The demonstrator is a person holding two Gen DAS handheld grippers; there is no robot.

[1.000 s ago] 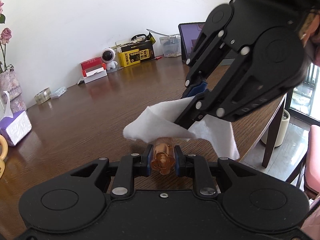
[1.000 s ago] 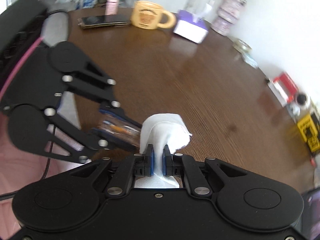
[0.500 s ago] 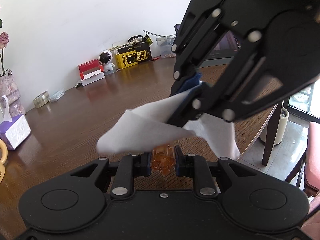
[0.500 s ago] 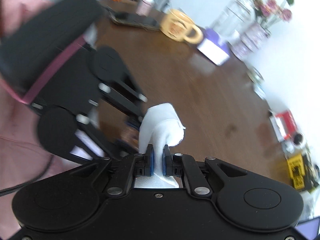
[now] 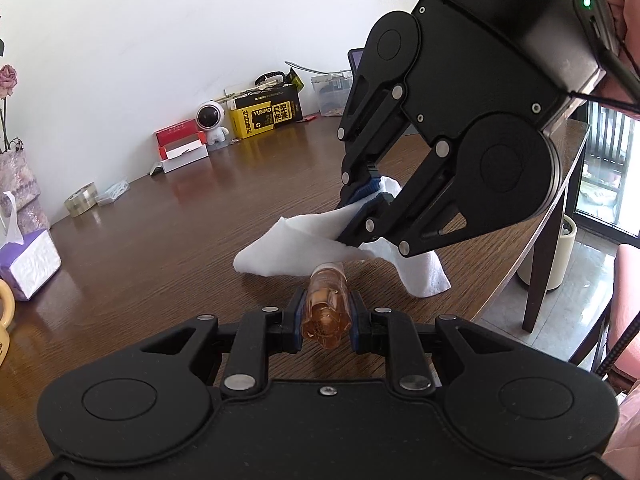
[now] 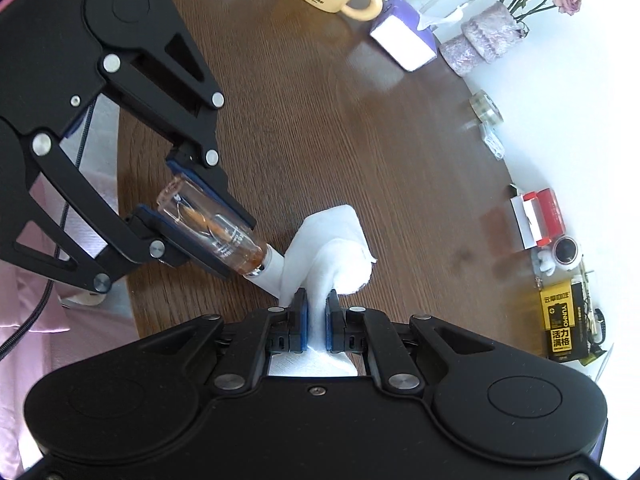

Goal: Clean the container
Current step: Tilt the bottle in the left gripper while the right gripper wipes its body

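My left fingers [image 5: 325, 317] clench the small clear amber plastic bottle [image 6: 212, 229] by its body, held level above the brown wooden bench [image 6: 360, 140] so its white neck pokes past them toward my right fingers [image 6: 316, 312], clamped on a folded white wipe [image 6: 332, 256] touching that neck.

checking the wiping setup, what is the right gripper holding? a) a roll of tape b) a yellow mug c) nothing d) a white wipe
d: the right gripper has its jaws shut on a white wipe, which touches the white cap end of the small amber bottle clamped in the left gripper.
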